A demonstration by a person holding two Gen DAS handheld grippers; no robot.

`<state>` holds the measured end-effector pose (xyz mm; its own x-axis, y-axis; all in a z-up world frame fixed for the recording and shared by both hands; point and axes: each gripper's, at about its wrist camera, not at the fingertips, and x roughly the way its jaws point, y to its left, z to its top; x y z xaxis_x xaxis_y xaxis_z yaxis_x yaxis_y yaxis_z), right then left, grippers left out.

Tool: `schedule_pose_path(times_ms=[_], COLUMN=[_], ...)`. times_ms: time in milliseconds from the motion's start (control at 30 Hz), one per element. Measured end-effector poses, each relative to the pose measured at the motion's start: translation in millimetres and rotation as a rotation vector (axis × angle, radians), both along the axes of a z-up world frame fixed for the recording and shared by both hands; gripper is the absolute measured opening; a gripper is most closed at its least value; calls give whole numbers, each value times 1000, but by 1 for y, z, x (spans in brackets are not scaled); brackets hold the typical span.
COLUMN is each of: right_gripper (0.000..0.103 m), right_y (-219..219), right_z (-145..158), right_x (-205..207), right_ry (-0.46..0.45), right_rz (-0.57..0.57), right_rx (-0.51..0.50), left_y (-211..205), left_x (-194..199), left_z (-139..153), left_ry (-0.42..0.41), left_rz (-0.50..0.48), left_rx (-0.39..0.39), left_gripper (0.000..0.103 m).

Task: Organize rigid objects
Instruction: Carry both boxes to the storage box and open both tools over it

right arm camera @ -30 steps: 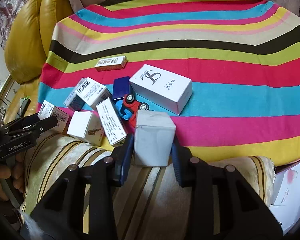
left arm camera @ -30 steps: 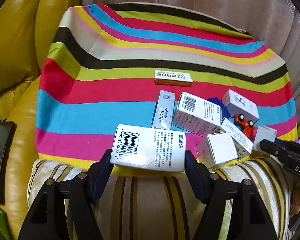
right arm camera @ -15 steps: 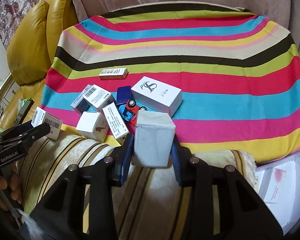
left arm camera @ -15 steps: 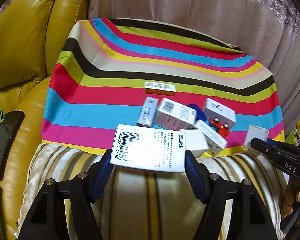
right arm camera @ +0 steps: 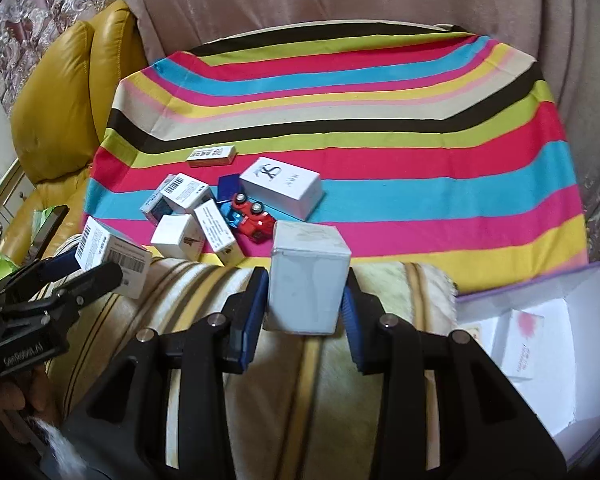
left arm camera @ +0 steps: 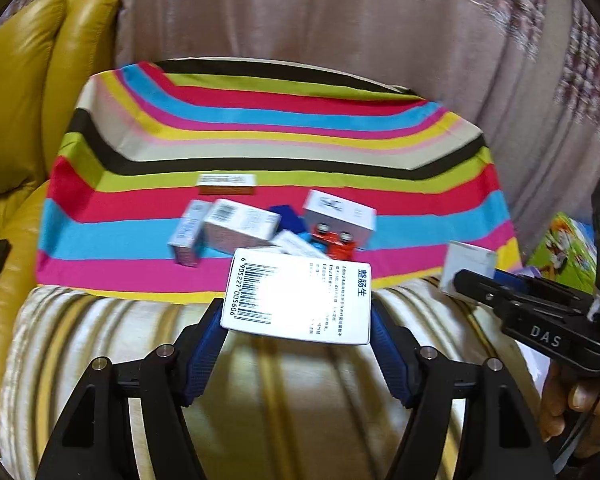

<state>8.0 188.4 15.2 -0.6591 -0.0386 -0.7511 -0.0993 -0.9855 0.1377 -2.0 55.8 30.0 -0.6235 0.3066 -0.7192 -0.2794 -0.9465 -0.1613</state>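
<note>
The left claw (left arm camera: 298,320) is clamped across the long sides of a flat white cardboard medicine box with a barcode and black print (left arm camera: 300,300), its blue pads set fairly wide because the box is broad. The box is carried face up, clear of the striped cushion edge below it, probably so the label stays level and the pads bear on its stiffest edges. The right claw (right arm camera: 306,300) is set narrower and grips a small plain white cardboard cube box (right arm camera: 308,282) by two opposite walls, upright, also off the surface. Each claw shows in the other's view: the left one with its barcode box at the lower left of the right wrist view, the right one with its cube at the right of the left wrist view.

Beyond the claws, the remaining pile lies on a brightly striped cloth (right arm camera: 420,152) spread over the seat: several small white cartons huddled together, a larger white box with a black brush-stroke logo (right arm camera: 282,186), a red and blue toy car (right arm camera: 250,216) touching it, and a slim white and orange carton (right arm camera: 212,155) lying apart behind them. To the right sits an open white box with a purple rim (right arm camera: 540,360), likely the place where the held boxes are bound. A yellow leather armchair (right arm camera: 60,100) stands at the left.
</note>
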Motion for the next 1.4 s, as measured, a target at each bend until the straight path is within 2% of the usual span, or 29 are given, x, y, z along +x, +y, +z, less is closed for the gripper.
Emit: schedule_pose_path(times_ms=[533, 1400], right_gripper=[40, 41], right_y=[48, 156], right_z=[2, -1], right_x=[50, 126], right_ry=[-3, -28], right_rz=[-136, -418], right_rx=[39, 67], left_y=[70, 168], left_x=[32, 79], left_z=[2, 1], left_ry=[26, 35], left_rz=[-176, -483], left_rx=[-18, -6], left_gripper=[70, 70])
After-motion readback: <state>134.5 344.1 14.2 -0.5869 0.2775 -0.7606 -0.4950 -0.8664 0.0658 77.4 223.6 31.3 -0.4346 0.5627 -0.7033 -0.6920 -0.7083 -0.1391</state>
